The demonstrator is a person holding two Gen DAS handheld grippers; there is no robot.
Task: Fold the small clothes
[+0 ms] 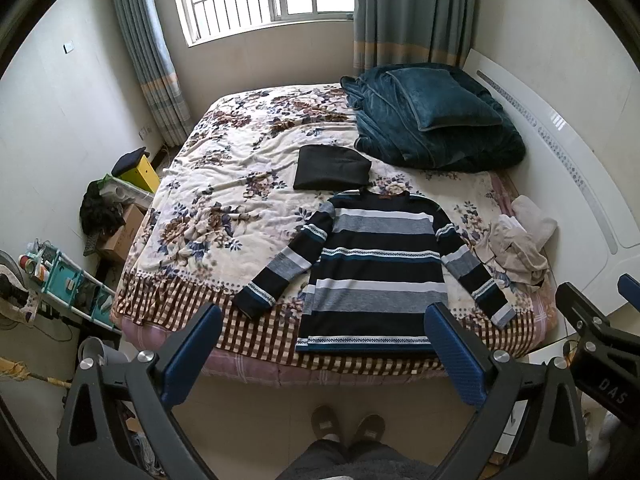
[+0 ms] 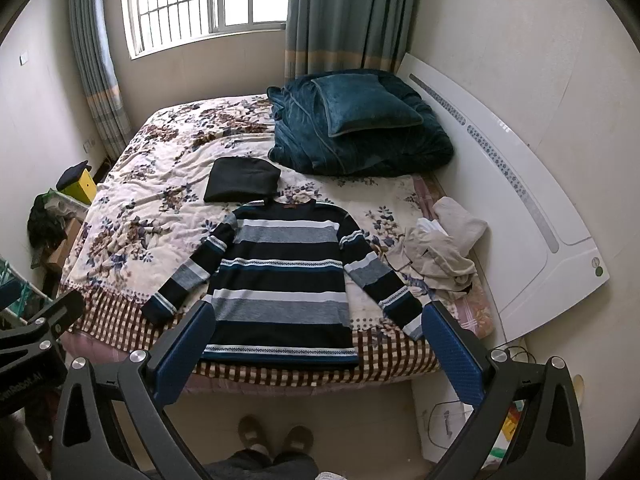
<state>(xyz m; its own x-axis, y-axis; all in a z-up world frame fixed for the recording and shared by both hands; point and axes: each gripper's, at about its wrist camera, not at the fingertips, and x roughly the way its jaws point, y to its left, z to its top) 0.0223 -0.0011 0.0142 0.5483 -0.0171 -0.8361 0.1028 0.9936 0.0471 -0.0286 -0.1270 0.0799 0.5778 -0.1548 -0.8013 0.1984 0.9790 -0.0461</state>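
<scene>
While both grippers, left gripper [image 1: 322,334] and right gripper [image 2: 318,334], hover with fingers spread, the striped sweater [image 2: 286,280] lies flat, hem near the bed's [image 2: 280,376] near edge, apparently clear of the beige clothes [image 2: 440,252] at right.

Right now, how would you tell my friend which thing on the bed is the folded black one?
Find the bed with the flowery blanket. The striped sweater lies spread flat near the foot edge, and the folded black garment touches its collar, left of the teal quilt pile. It is the only plain black, neatly folded piece.
</scene>
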